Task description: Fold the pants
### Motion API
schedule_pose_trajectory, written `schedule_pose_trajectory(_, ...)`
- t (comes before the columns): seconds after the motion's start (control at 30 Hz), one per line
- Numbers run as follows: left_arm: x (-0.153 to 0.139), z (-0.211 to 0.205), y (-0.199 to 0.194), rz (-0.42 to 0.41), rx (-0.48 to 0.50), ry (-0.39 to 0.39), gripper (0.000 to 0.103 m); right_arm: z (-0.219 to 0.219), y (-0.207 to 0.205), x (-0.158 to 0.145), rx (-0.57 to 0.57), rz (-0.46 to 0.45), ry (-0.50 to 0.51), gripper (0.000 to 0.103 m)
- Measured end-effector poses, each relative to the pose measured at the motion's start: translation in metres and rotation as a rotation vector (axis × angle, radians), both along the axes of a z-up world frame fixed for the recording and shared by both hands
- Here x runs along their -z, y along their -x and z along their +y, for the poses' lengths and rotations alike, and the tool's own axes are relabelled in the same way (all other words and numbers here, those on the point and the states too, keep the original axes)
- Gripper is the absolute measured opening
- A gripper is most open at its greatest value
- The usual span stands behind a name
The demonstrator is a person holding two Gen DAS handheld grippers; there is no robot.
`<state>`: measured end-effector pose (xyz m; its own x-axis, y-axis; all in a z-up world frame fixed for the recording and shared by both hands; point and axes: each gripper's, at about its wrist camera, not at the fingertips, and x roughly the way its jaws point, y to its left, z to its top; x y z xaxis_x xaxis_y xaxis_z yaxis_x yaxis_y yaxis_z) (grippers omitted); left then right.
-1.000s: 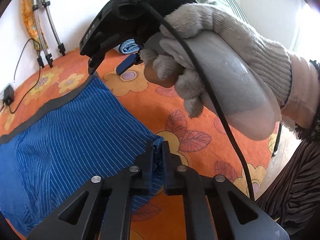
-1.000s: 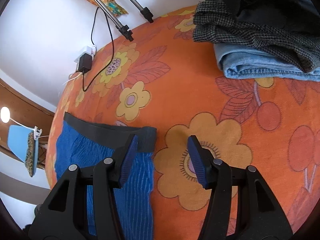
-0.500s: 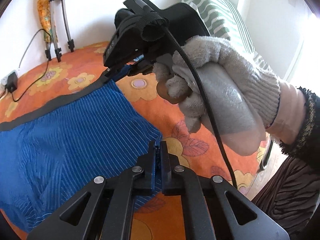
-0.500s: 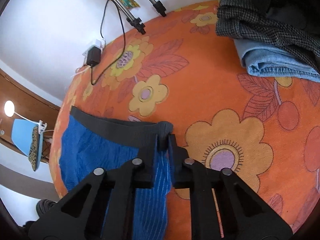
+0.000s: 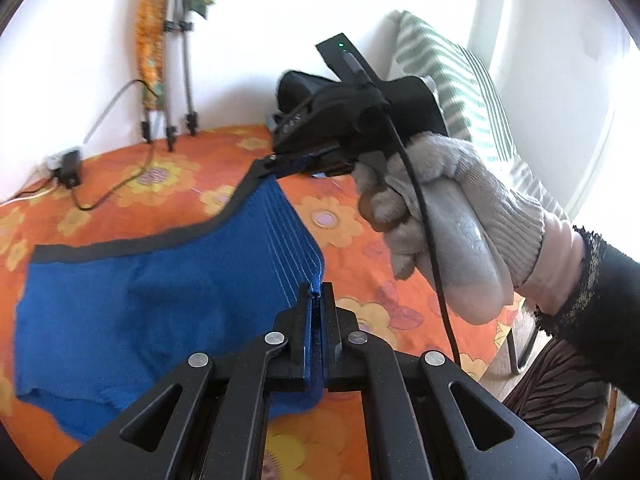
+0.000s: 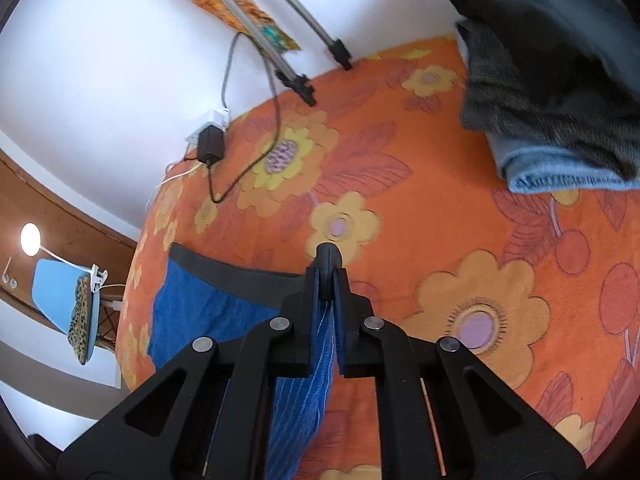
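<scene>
Above the orange floral bedspread [image 6: 460,216], my left tongs [image 5: 316,292] pinch the blue striped pants [image 5: 160,300] at a side edge, my right tongs [image 6: 329,280] clench the waistband corner. Thin bites; uneven lifting could pull fabric free.

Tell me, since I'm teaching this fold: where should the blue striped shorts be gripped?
Grip the blue shorts along one side edge: the right gripper on the dark waistband corner, the left gripper on the hem corner. Lying flat, that edge lifts together.
</scene>
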<state>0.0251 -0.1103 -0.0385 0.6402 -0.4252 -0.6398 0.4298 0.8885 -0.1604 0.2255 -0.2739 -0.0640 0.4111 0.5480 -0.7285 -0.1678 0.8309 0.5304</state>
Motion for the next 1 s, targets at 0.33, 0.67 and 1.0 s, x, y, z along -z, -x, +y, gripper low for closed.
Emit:
schedule_pose_trajectory(0.33, -0.021, 0.075, 0.018, -0.036, -0.109, 0.029, 0.002, 0.08, 0.007, -0.048, -0.039, -0.062, 0.117, 0.007)
schedule_pose_trajectory(0.67, -0.015, 0.166, 0.026, -0.012, -0.243, 0.083, 0.002, 0.187, 0.003, -0.069, -0.109, -0.084, 0.222, 0.007)
schedule_pose_trajectory(1.0, 0.027, 0.237, 0.019, 0.112, -0.377, 0.148, 0.001, 0.283, -0.01, -0.033, -0.172, -0.054, 0.327, 0.007)
